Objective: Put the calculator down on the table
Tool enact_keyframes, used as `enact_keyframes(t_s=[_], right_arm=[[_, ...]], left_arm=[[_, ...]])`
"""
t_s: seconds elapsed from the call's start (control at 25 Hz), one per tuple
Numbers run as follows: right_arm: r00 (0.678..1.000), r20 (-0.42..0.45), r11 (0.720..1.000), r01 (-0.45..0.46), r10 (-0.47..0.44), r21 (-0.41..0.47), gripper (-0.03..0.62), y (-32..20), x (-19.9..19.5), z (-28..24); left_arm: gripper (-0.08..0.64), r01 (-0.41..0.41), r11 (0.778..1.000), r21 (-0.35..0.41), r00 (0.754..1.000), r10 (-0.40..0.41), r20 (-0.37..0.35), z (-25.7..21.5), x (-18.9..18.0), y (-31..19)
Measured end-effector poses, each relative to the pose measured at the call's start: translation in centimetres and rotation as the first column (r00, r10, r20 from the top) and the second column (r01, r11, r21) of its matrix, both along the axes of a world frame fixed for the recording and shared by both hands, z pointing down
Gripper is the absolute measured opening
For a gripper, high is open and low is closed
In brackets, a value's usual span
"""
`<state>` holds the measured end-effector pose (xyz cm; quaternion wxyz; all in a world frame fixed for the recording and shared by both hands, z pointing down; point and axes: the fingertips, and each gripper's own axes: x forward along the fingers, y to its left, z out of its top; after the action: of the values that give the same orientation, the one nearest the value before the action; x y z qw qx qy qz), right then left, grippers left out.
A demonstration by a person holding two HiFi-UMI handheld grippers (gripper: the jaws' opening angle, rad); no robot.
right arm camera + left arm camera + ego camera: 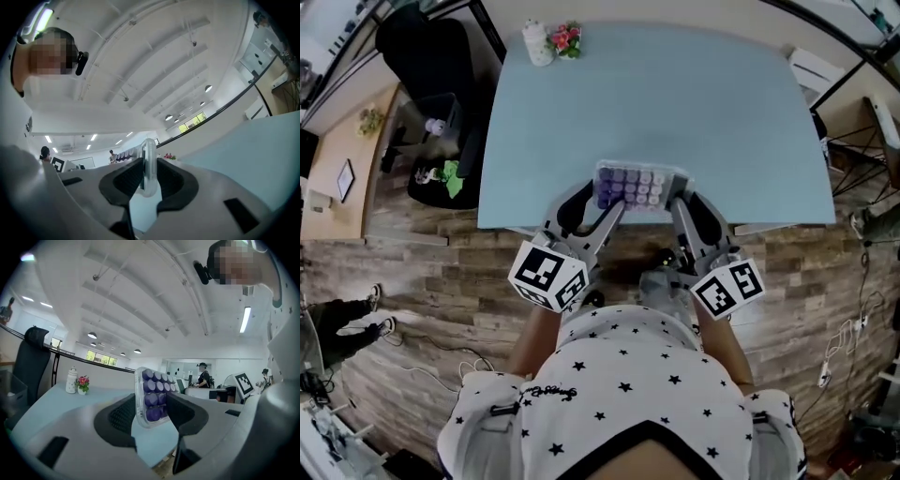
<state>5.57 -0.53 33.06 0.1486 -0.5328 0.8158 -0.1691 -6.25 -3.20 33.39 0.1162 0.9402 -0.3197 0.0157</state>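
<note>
Clamps the left gripper (pixel 602 202) on the left end of the calculator (pixel 639 186), pads pressed against its faces. Clamps the right gripper (pixel 679 202) on the right end, jaws tight on the clear case seen edge-on. Holds the calculator roughly upright between the two tools, purple keys turned back toward the person, just above the near edge of the pale blue table (pixel 722 131). Shows, well beyond the jaws at the table's far edge, a white jar (pixel 538 43) just beside a small pot of pink flowers (pixel 565 39). Shows a black chair (pixel 427 47) far off past the left gripper, near the table's far left corner.
</note>
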Motion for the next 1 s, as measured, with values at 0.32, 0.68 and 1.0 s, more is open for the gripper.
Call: enact_keyframes(t_s=[0.32, 0.68, 1.0], right_arm=[[0.996, 0.017, 0.996, 0.085, -0.085, -0.008, 0.072, -3.9, 4.0, -0.1], [0.986, 0.028, 0.987, 0.162, -0.161, -0.023, 0.072, -7.0, 8.3, 0.2], [0.973, 0.032, 0.972, 0.229, -0.228, -0.051, 0.072, -9.1, 10.2, 1.4]], left_arm=[[0.213, 0.086, 0.996, -0.007, 0.996, -0.086, 0.019, -0.2, 3.9, -2.9], [0.215, 0.160, 0.987, -0.017, 0.987, -0.160, 0.033, 0.0, 8.1, -5.1], [0.215, 0.226, 0.973, -0.039, 0.973, -0.224, 0.049, 1.1, 10.0, -6.5]])
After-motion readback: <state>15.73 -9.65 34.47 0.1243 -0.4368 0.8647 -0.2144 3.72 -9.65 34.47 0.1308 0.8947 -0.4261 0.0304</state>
